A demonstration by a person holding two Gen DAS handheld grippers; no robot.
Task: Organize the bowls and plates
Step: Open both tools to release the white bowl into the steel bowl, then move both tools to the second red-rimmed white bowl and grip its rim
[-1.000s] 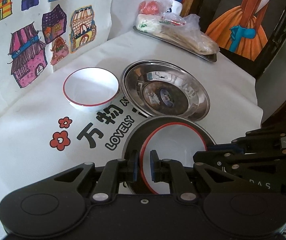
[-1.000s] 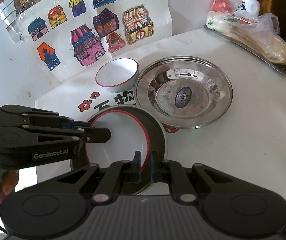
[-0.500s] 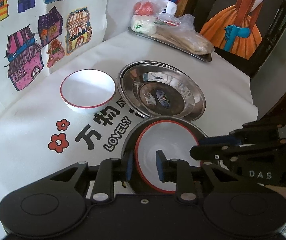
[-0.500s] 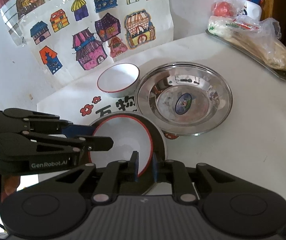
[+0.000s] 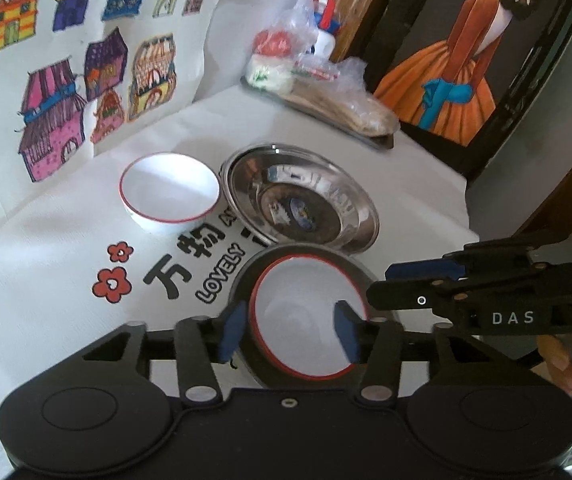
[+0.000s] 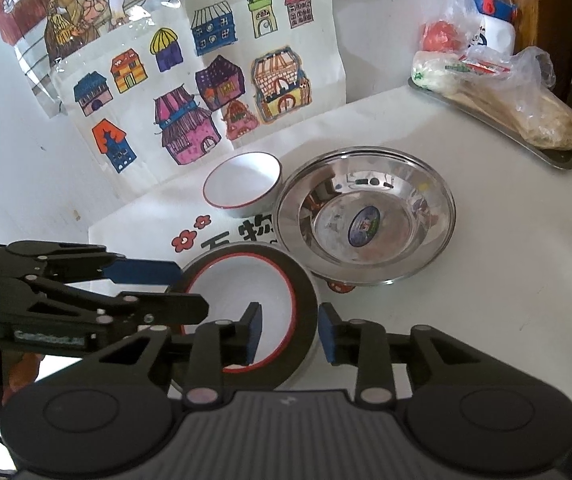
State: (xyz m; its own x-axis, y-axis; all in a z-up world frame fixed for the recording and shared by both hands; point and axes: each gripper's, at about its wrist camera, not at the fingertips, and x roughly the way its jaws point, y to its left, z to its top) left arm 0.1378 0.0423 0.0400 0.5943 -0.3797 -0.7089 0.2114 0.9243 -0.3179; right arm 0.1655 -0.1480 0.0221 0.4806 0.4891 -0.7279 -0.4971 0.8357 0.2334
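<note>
A white red-rimmed bowl (image 5: 306, 316) sits in a dark plate (image 5: 362, 276) on the table; both show in the right wrist view, bowl (image 6: 226, 292) and plate (image 6: 306, 280). My left gripper (image 5: 290, 332) is open, its pads on either side of the bowl's near rim. My right gripper (image 6: 288, 338) is open, its pads on either side of the plate's right rim. A second white bowl (image 5: 170, 192) and a steel dish (image 5: 302, 196) stand behind; they also show in the right wrist view, bowl (image 6: 242, 184) and dish (image 6: 366, 216).
A metal tray (image 6: 498, 120) with bagged food stands at the far right. A paper with house drawings (image 6: 190, 100) leans against the wall behind. A framed picture (image 5: 466, 60) stands at the right. A printed cloth (image 5: 66, 280) covers the table.
Both grippers have opened and let go of the rims they held. The bowl now rests flat in the dark plate. Both grippers have pulled back slightly.
</note>
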